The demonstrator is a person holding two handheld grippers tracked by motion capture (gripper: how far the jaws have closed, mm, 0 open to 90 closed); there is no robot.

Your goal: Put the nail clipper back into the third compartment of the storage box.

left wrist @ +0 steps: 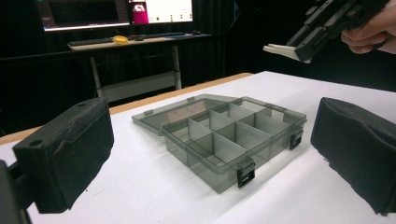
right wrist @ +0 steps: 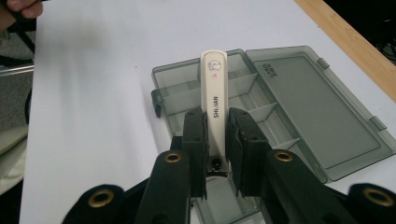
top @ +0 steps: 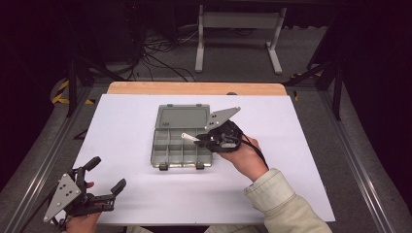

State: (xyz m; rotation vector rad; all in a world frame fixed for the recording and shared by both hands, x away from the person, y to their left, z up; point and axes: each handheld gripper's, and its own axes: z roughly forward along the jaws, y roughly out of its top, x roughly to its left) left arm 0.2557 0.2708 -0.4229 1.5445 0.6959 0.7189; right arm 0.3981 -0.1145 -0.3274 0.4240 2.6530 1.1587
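The step in hand looks like carrying a small item to its slot: the right gripper pinches a slim white nail clipper with a printed label and holds it in the air over the open, smoky-grey translucent plastic organiser box, whose lid lies flat behind it on the white table sheet. In the right gripper view the jaws press on the clipper's two long sides near its pivot end, so most of its length juts forward past the fingertips, pointing across the divided compartments below. The next move, as I judge it, calls for lowering the clipper into one compartment, probably tilting it to fit between the dividers, then opening the jaws. The left gripper waits well apart from the box, near the table's front edge, its padded fingers spread wide and holding nothing.
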